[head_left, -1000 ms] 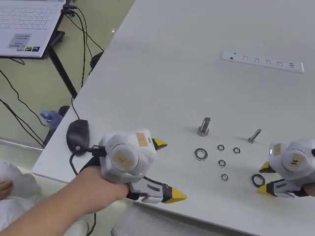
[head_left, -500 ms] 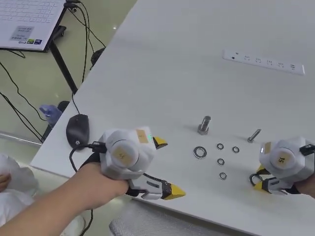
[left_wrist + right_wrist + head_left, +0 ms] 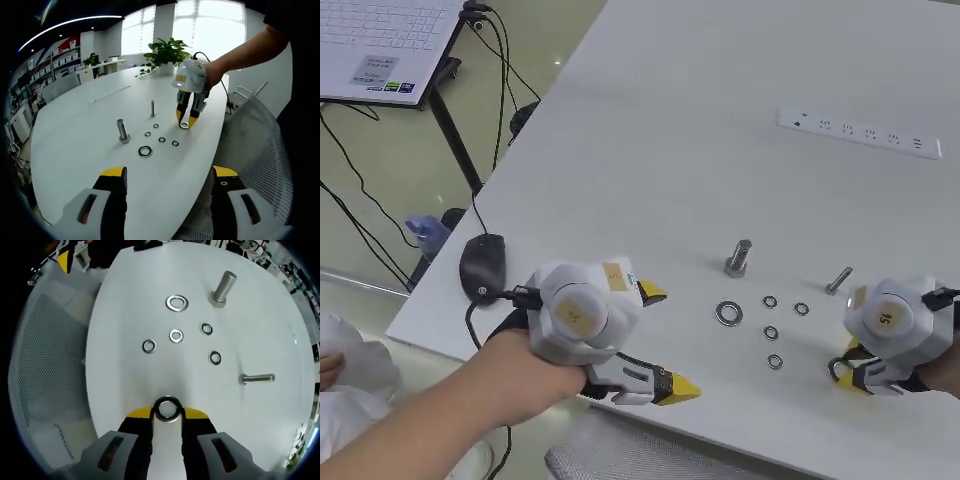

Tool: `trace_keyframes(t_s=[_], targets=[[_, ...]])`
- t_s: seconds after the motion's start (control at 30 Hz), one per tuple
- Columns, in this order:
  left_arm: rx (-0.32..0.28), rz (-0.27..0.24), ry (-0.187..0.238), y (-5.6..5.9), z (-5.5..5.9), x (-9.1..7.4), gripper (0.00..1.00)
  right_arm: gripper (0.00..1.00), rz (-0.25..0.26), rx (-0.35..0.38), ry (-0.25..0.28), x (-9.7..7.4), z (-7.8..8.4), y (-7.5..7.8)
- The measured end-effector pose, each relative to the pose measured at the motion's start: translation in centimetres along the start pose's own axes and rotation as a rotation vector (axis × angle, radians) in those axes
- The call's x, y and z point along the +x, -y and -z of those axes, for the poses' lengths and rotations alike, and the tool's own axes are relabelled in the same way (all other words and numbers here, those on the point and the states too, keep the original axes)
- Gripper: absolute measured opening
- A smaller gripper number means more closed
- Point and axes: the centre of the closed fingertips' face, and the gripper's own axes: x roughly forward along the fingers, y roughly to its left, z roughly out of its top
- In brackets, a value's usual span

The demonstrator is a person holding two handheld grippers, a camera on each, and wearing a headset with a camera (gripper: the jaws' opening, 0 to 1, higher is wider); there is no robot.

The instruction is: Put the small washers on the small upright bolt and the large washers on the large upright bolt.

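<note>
White smooth tabletop (image 3: pixel 670 150) | right gripper (image 3: pixel 847 366) clamps large round metal washer (image 3: pixel 157 409) | left gripper (image 3: pixel 670 342) jaws apart

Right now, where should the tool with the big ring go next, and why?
Probably carry the big ring over to the big bolt and line it up above the top. The right tool is shut on that ring, and the bolt stands upright with nothing on it yet.
</note>
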Motion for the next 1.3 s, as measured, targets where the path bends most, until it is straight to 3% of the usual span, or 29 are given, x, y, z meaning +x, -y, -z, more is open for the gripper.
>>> trace_keyframes(t_s=[0.4, 0.9, 1.3], targets=[[0.018, -0.001, -0.006, 0.0, 0.0, 0.0, 0.67, 0.21, -0.004, 0.027, 0.006, -2.3, -0.8, 0.4], [0.033, -0.039, -0.020, -1.6, 0.9, -0.4, 0.74, 0.21, 0.013, 0.049, 0.051, -7.1, -3.9, 1.7], [0.006, -0.050, 0.016, -2.1, 0.7, -0.3, 0.81, 0.21, 0.032, 0.050, 0.092, -9.8, -6.7, 4.4]])
